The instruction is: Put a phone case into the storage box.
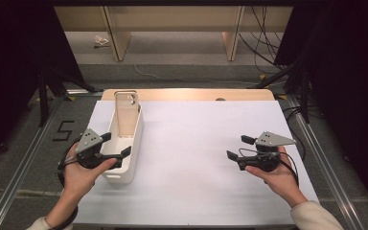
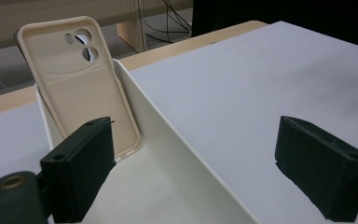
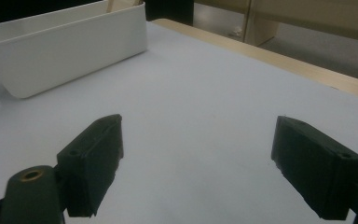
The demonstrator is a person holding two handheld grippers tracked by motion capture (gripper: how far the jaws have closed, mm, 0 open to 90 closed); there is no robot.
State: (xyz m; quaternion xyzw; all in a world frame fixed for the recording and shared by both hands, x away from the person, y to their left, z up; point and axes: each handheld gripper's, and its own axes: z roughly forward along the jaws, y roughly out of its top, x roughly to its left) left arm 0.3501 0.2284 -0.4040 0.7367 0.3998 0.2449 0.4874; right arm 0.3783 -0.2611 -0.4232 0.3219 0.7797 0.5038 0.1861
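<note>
High view first: a narrow white bin point(image 1: 124, 148) sits on the left part of the desk point(image 1: 206, 158), its long axis running from near to far, and a beige phone case point(image 1: 126, 115) stands upright in its far end, leaning back against the far wall with the camera cut-outs at the top. The left hand-held gripper point(image 1: 116, 146) hangs over the bin's near half with its jaws spread wide and nothing between them — one jaw over the bin, the other out past the bin's right wall, as the left gripper view shows. In that view the phone case point(image 2: 81, 88) lies straight ahead and a little left of the left hand-held gripper point(image 2: 193, 168), its long axis rising steeply and tipped away, its lower edge resting on the bin's floor point(image 2: 168, 191); apart from the case, the bin looks empty. The right hand-held gripper point(image 1: 237, 147) is well apart on the right side of the desk, also wide open and empty, pointing left toward the bin point(image 3: 70, 51) across bare desk. The left hand is plainly the nearer one, so any grasp on the case would likely fall to it, reaching farther along the bin's length.
</note>
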